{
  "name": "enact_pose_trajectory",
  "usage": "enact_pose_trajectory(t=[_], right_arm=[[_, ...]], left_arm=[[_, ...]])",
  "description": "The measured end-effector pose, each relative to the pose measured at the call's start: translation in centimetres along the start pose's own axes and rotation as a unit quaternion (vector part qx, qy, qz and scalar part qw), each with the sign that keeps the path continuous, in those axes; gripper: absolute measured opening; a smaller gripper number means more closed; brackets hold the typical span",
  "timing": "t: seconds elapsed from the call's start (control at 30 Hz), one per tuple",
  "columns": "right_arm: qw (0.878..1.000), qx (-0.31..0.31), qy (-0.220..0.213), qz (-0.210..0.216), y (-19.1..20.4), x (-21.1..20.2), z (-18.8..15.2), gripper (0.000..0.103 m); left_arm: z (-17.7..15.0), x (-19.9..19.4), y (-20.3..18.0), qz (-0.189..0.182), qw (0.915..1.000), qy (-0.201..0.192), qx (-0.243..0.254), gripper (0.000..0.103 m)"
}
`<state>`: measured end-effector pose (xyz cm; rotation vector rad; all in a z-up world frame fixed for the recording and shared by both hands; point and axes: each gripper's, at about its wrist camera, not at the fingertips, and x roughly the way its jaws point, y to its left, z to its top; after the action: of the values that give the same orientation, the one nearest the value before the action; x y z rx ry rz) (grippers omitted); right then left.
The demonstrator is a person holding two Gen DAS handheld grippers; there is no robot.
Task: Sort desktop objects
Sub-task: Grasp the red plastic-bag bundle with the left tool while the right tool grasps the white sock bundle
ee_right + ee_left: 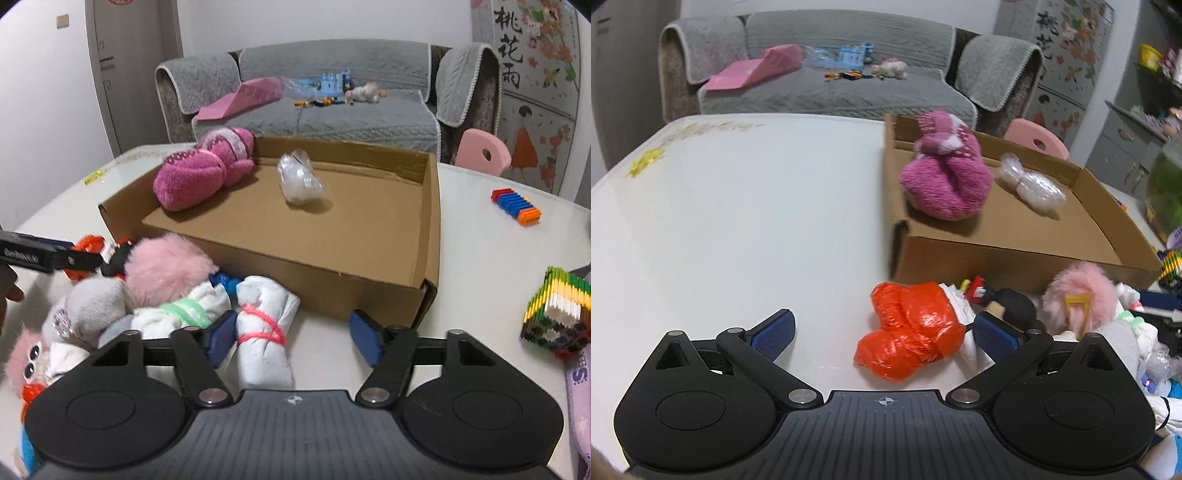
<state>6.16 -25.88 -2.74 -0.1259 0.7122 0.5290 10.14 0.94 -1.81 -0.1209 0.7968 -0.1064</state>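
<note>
A cardboard box [1004, 254] [332, 269] lies on the white table and holds a magenta sock bundle [945, 177] [199, 173] and a clear plastic bag bundle [1030, 184] [301, 182]. My left gripper [882, 334] is open, its fingers on either side of an orange plastic bag bundle [912, 332] on the table. My right gripper [293, 336] is open around a white sock roll with a pink band [264, 332]. A pile of bundles sits in front of the box: a pink fluffy ball [1078, 295] [166, 266], a white roll with a green band [177, 314], a grey sock [92, 302].
The left gripper's finger [48, 256] shows at the left in the right wrist view. A coloured block strip [517, 205] and a beaded house [557, 314] stand on the table to the right. A grey sofa [332, 110] and a pink chair [484, 151] are behind the table [720, 206].
</note>
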Motion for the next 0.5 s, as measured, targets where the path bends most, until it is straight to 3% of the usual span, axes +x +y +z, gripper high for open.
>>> enact_pose_trajectory(t=[0.2, 0.37, 0.5], right_arm=[[1.000, -0.007, 0.008, -0.004, 0.2, 0.1, -0.5, 0.045], [1.000, -0.006, 0.007, -0.003, 0.0, -0.3, -0.7, 0.042], [1.000, -0.005, 0.006, -0.002, -0.2, -0.4, -0.7, 0.039]], left_arm=[[0.0, -0.5, 1.1, 0.041, 0.9991, -0.003, -0.009, 0.103], [-0.2, -0.8, 1.6, 0.040, 0.9991, -0.006, -0.013, 0.103], [-0.4, -0.4, 1.2, 0.090, 0.9960, -0.002, 0.008, 0.103]])
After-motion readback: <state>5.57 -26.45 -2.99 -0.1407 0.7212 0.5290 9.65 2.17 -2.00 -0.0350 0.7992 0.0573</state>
